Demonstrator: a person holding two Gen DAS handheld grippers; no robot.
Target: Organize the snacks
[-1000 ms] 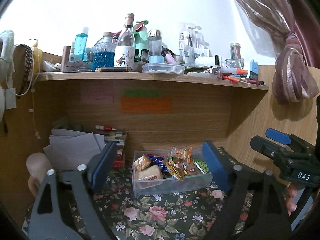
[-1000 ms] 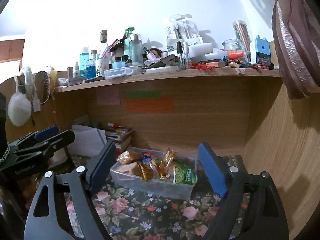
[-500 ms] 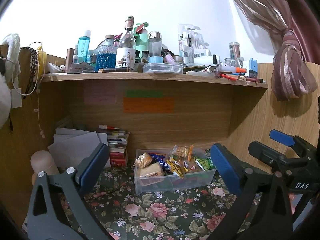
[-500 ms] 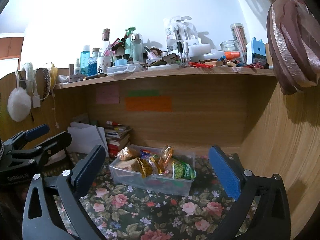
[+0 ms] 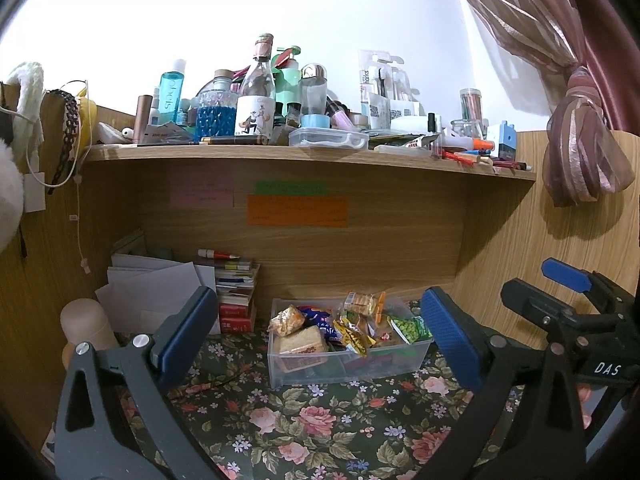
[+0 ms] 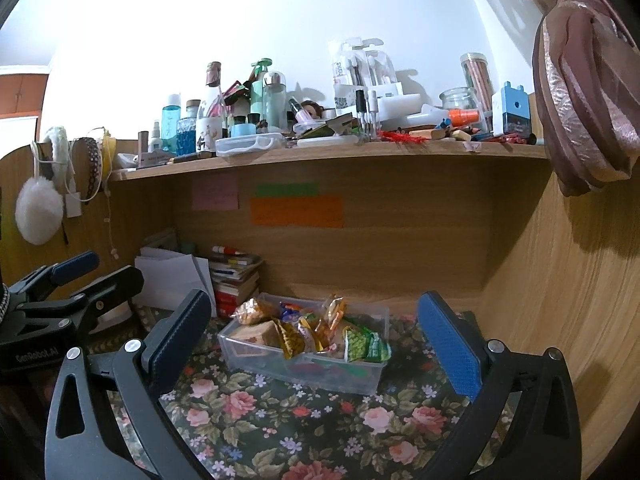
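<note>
Looking through the left wrist camera, the left gripper (image 5: 320,336) hangs wide and empty before a clear plastic bin (image 5: 348,364) full of snack packets (image 5: 352,322) on the floral tablecloth (image 5: 304,428). From the right wrist camera, the right gripper (image 6: 316,340) is also wide and empty; the bin (image 6: 304,368) holds every packet, so this fits either sorting about to start or already finished.

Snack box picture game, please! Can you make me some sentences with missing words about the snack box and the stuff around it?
1. The clear snack box sits on a cloth printed with ____.
2. The big sticky note on the wooden back panel is ____ in colour.
3. The jaws of the left gripper and the right gripper are both ____.
4. The green packet lies ____ the snack box.

Missing words: flowers; orange; open; inside
</note>
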